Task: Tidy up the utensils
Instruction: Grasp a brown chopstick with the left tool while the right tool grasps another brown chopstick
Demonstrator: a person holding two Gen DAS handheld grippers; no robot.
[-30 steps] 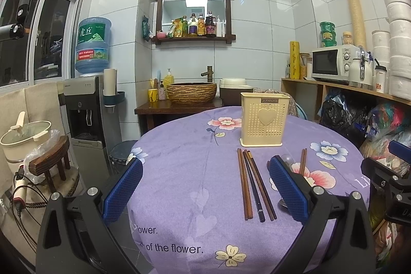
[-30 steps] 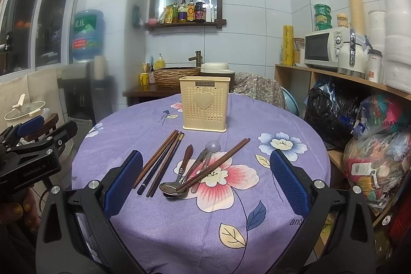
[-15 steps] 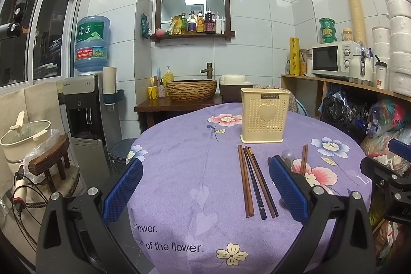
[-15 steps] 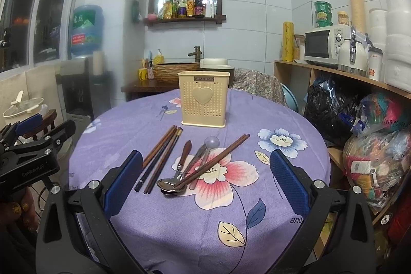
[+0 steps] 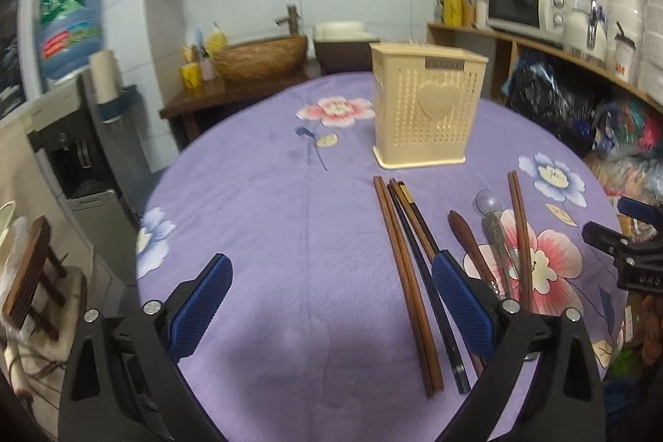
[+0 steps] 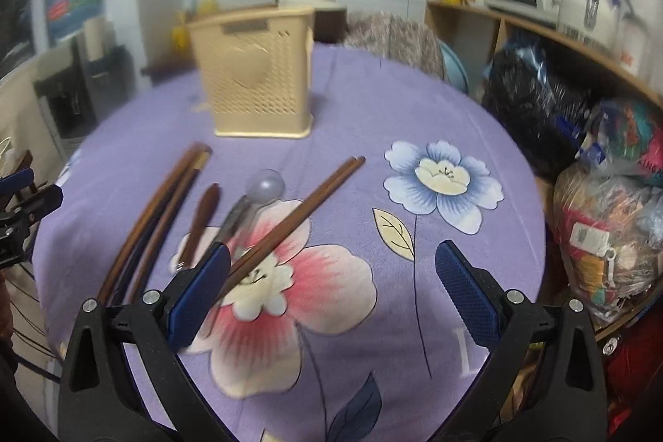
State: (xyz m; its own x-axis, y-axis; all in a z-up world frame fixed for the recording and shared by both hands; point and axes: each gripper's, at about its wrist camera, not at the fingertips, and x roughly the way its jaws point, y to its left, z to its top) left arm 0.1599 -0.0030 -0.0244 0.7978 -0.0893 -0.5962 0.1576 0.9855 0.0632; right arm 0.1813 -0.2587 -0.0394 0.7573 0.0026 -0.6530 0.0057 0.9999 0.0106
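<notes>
1. Nearest up: the left gripper (image 5: 327,305) hangs low over the near side of the table (image 5: 265,218), blue pads spread wide, nothing between them.
2. The right gripper (image 6: 331,288) is gaping open too, over the pink flower print.
3. Next, the chopstick bundle (image 5: 408,255) lies flat by the left gripper's right pad; a wooden spoon (image 5: 466,235), metal spoon (image 5: 491,210) and crossed chopstick pair (image 6: 298,218) sit beside it.
4. Farthest, the cream utensil holder (image 5: 427,114) stands upright toward the table's far edge.

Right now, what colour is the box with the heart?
Cream-yellow; the box shows best in the left wrist view.
</notes>
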